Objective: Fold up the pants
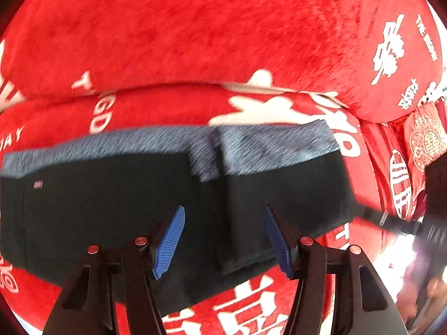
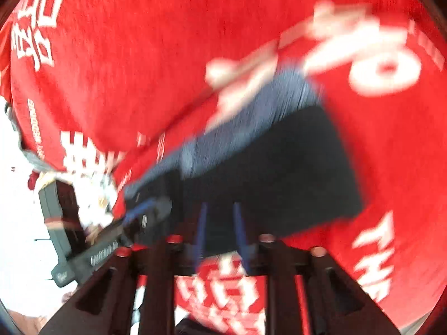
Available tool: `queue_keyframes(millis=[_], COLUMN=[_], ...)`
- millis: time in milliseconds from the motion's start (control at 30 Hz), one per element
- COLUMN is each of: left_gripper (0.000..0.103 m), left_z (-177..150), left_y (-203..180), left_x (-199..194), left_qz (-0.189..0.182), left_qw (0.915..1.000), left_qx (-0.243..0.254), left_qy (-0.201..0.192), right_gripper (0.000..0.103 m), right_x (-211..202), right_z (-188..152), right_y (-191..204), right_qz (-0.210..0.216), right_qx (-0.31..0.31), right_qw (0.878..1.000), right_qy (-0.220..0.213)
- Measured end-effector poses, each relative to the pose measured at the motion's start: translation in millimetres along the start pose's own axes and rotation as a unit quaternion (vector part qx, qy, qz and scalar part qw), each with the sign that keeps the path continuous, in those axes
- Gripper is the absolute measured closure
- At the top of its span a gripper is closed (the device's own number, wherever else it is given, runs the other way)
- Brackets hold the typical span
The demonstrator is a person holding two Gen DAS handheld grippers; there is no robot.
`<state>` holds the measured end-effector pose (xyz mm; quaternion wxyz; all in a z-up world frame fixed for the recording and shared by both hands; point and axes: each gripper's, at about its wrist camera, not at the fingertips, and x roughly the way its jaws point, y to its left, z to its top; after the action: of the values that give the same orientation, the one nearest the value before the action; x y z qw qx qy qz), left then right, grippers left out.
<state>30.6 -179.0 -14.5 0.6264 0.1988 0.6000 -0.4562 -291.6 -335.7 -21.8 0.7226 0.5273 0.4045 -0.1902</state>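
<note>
The pants lie folded on the red bedding, black with a grey-blue waistband along the far edge. A doubled layer forms a ridge down their middle. My left gripper hovers over that ridge, blue pads wide apart and pressing on nothing. In the blurred right wrist view the same pants run diagonally. My right gripper stands above their near edge with a narrow gap between its blue pads and no cloth pinched. The left gripper's dark body shows at the pants' left end.
Red plush bedding with white lettering covers the whole surface and bulges in a thick roll behind the pants. A red embroidered cushion sits at the right. Bright white glare fills the left side of the right wrist view.
</note>
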Motion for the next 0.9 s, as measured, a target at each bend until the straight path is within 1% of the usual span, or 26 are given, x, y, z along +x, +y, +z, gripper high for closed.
queue_keyframes(millis=[33, 100, 133, 167, 233, 267, 300, 333, 367, 400, 433, 467, 500, 533, 567, 600, 633, 700, 767, 800, 833, 867, 900], left_gripper=[0.043, 0.043, 0.043, 0.043, 0.043, 0.043, 0.043, 0.043, 0.044, 0.046, 0.047, 0.047, 0.047, 0.047, 0.047, 0.047, 0.047, 0.047, 0.046, 0.046, 0.04, 0.031, 0.03], left_z=[4, 9, 11, 11, 7, 4, 1, -2, -4, -7, -9, -12, -15, -17, -19, -20, -20, -19, -20, -20, -21, -22, -22], left_y=[-6, -14, -14, -13, -6, -3, -2, -2, -5, -7, -8, -8, -7, -5, -2, 0, 1, 1, 2, 3, 5, 7, 11], left_x=[5, 21, 27, 35, 47, 51, 54, 55, 53, 50, 48, 47, 47, 47, 48, 48, 47, 43, 33, 27, 21, 16, 12], left_qz=[0.001, 0.006, 0.004, 0.001, -0.009, -0.017, -0.025, -0.022, -0.018, -0.011, -0.006, 0.0, 0.01, 0.014, 0.013, 0.013, 0.014, 0.024, 0.031, 0.038, 0.047, 0.054, 0.061], left_qw=[1.0, 0.9997, 0.9997, 0.9994, 0.9984, 0.9977, 0.9971, 0.9972, 0.9976, 0.9979, 0.9979, 0.9979, 0.9979, 0.9978, 0.9977, 0.9978, 0.9979, 0.9979, 0.9983, 0.9983, 0.9983, 0.9982, 0.9979], left_qx=[0.008, 0.014, 0.01, 0.002, -0.016, -0.023, -0.024, -0.018, -0.006, 0.004, 0.011, 0.016, 0.019, 0.018, 0.011, 0.001, -0.008, -0.018, -0.016, -0.014, -0.01, -0.008, -0.008], left_qy=[0.002, 0.018, 0.024, 0.034, 0.054, 0.061, 0.068, 0.069, 0.066, 0.064, 0.064, 0.063, 0.062, 0.063, 0.065, 0.065, 0.063, 0.057, 0.047, 0.041, 0.033, 0.026, 0.019], right_gripper=[0.052, 0.052, 0.052, 0.052, 0.052, 0.055, 0.06, 0.064, 0.066, 0.067, 0.067, 0.067, 0.067, 0.067, 0.063, 0.06, 0.055, 0.054, 0.053, 0.054, 0.055, 0.058, 0.06], right_x=[-5, -3, 2, 7, 30, 40, 51, 58, 61, 60, 60, 60, 62, 68, 72, 78, 82, 87, 80, 72, 63, 56, 54], right_z=[15, 39, 52, 63, 81, 86, 88, 88, 89, 88, 86, 86, 85, 85, 84, 82, 80, 74, 73, 69, 64, 58, 52], right_y=[-7, -20, -30, -37, -55, -68, -82, -92, -96, -93, -86, -77, -68, -59, -52, -42, -30, -9, 2, 13, 25, 38, 51], right_qz=[-0.017, -0.041, -0.056, -0.063, -0.049, -0.033, 0.002, 0.022, 0.034, 0.039, 0.036, 0.022, -0.007, -0.047, -0.088, -0.131, -0.161, -0.207, -0.234, -0.245, -0.245, -0.232, -0.208], right_qx=[0.0, -0.002, -0.004, 0.0, 0.021, 0.042, 0.07, 0.096, 0.11, 0.106, 0.089, 0.068, 0.04, 0.007, -0.025, -0.064, -0.097, -0.138, -0.152, -0.163, -0.18, -0.196, -0.213], right_qw=[1.0, 0.998, 0.998, 0.998, 0.999, 0.999, 0.997, 0.995, 0.993, 0.993, 0.995, 0.997, 0.998, 0.998, 0.995, 0.989, 0.981, 0.968, 0.96, 0.956, 0.953, 0.952, 0.954], right_qy=[-0.02, -0.039, -0.038, -0.033, -0.01, 0.004, 0.022, 0.031, 0.034, 0.035, 0.038, 0.041, 0.042, 0.043, 0.045, 0.042, 0.037, 0.033, 0.023, 0.007, -0.015, -0.03, -0.032])
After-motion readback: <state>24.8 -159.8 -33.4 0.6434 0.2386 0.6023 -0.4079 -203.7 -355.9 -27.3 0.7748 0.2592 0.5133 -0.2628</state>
